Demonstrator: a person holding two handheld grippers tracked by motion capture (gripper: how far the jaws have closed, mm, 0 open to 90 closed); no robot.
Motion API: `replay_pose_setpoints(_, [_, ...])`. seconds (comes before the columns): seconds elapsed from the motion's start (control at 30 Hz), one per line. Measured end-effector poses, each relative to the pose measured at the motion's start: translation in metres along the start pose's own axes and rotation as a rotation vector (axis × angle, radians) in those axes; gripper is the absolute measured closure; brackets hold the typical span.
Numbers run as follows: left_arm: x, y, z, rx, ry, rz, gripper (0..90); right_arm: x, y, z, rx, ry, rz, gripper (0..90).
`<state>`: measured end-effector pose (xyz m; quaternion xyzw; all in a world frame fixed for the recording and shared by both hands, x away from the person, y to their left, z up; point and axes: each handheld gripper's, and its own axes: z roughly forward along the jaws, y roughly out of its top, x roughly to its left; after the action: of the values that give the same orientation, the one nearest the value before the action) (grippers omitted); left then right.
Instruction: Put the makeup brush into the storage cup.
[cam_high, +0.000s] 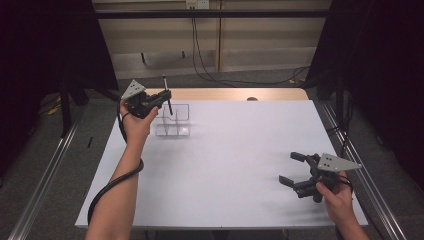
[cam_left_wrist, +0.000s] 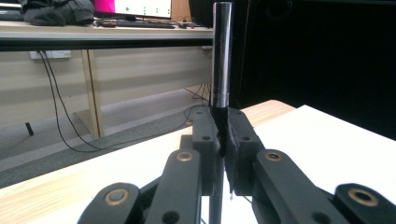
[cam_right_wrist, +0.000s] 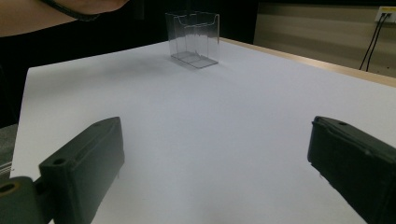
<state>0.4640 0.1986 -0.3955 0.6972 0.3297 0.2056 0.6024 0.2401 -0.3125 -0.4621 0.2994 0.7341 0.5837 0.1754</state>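
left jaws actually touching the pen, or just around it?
Touching. In the left gripper view the left gripper has both jaws pressed flat against the pen, no gap on either side, and the pen stands upright out of them.

No text, label, brand, number or sign can be read on anything here.

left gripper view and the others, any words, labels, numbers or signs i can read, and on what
None can be read.
Monitor on the far desk: coloured marks, too small and blurred to read.
Pen, clear holder, left gripper, right gripper: no visible lettering.
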Motion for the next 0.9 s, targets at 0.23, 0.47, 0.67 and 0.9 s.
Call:
replay_pose_setpoints(0.23, [-0.0005, -0.0029, 0.0004, 0.000, -0.003, 0.000, 83.9, 0.0002, 0.0001, -0.0003, -0.001, -0.001, 0.001, 3.4])
replay_pose_setpoints(0.47, [-0.0008, -0.0045, 0.0006, 0.004, -0.003, 0.005, 83.9, 0.0004, -0.0001, 0.0000, -0.001, 0.000, -0.002, 3.4])
replay_pose_setpoints(0.67, [-0.0007, -0.0063, 0.0001, 0.004, 0.001, 0.001, 83.9, 0.0004, 0.0001, 0.0001, -0.002, 0.000, -0.004, 3.4])
replay_pose_setpoints(0.9, [-0.0004, -0.0096, -0.0008, 0.006, 0.001, 0.001, 83.9, 0.0000, 0.0001, -0.0005, -0.002, -0.003, -0.003, 3.4])
